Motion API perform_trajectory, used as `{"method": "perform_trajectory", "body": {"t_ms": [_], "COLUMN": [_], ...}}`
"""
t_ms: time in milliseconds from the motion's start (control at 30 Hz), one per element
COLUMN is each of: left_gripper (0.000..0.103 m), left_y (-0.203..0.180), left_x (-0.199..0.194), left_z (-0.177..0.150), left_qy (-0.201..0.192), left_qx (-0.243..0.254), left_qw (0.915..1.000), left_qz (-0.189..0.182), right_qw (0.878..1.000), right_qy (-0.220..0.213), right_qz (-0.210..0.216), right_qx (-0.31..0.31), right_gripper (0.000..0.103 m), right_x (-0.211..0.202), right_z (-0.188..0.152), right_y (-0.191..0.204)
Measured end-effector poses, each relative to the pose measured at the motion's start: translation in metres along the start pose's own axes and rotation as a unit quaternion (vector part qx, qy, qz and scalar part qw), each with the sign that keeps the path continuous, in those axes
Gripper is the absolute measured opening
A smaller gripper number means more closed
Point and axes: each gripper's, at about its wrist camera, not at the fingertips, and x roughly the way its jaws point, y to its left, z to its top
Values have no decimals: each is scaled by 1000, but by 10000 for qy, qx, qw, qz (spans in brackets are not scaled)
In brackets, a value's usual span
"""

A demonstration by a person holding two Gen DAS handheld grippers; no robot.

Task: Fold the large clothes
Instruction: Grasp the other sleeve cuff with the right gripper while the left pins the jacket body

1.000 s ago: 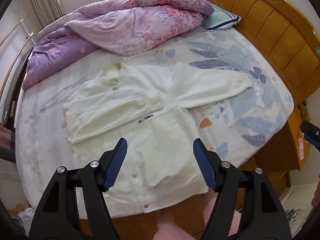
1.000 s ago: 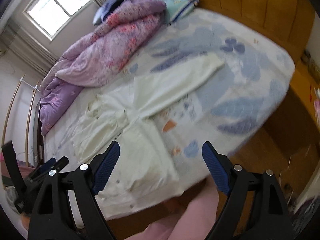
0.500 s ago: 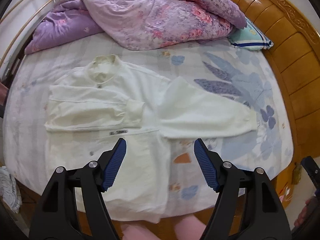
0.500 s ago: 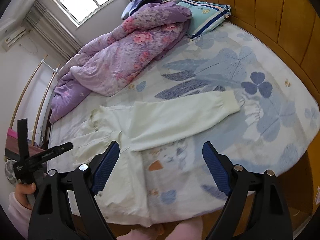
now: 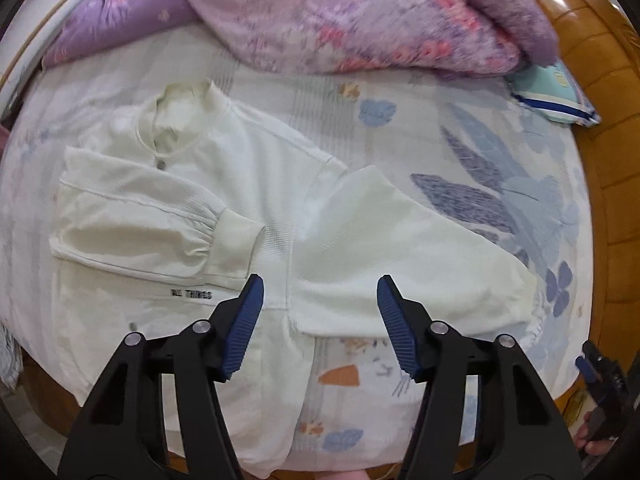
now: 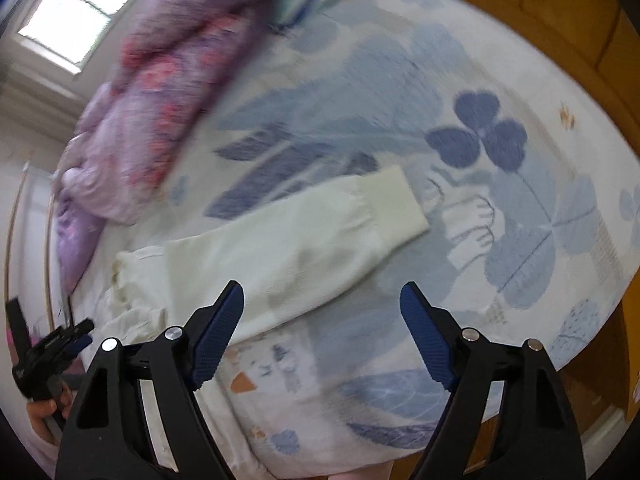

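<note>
Cream-white knitted button-front jacket [image 5: 260,208] lies flat on the flower-printed bed sheet [image 5: 500,168], on the near side of the crumpled purple quilt [image 5: 340,12].

Orientation: collar toward the quilt, hem toward the near bed edge; long axis runs quilt to edge. One sleeve [image 5: 152,220] is already folded across the chest. The other sleeve [image 6: 296,248] lies out sideways, its cuff [image 6: 396,208] pointing away from the body toward the wooden headboard [image 5: 612,128], well short of the quilt.

Left claw [image 5: 320,320] hovers over the sleeve root beside the body; its jaws have just been closing, stand half apart, nothing gripped. Right claw [image 6: 322,334] hovers over the mid-sleeve; jaws also just narrowed, wide apart, empty.

Judgement: step in hand is folding the outstretched sleeve. Advise pinching a single layer near the cuff, pinning the shoulder seam, carrying the cuff across parallel to the first sleeve.
</note>
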Motion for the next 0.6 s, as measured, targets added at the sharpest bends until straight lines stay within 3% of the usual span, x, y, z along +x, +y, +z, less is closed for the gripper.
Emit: {"method": "perform_trajectory", "body": {"t_ms": [67,133,267,400,500,600], "left_gripper": [43,22,8,4,1,0], "left_y": [7,14,24,30,34,36], "left_x": [29,61,112,152,177,197], "left_z": [8,12,12,6,-4,-14], "left_qy": [160,383,672,800,882,909], "left_qx": [-100,-149,-87,89,216,283], "left_qw": [9998,9991,9977,9967,9959,9954], "left_qz": [-1,71,91,58,-1,75], "right_qw": [9987,9955,9850,9733,9594,9636], "right_qy": [320,426,665,889,788,658], "right_qz": [-13,-127,-53,58,643,489], "right_qx": [409,839,1593,2113,2632,2543], "right_gripper": [66,63,57,54,28,20], "right_x": [33,57,106,144,161,161], "right_z": [10,15,18,17,15,19], "right_y": [-21,-40,-68,-85,-96,-92]}}
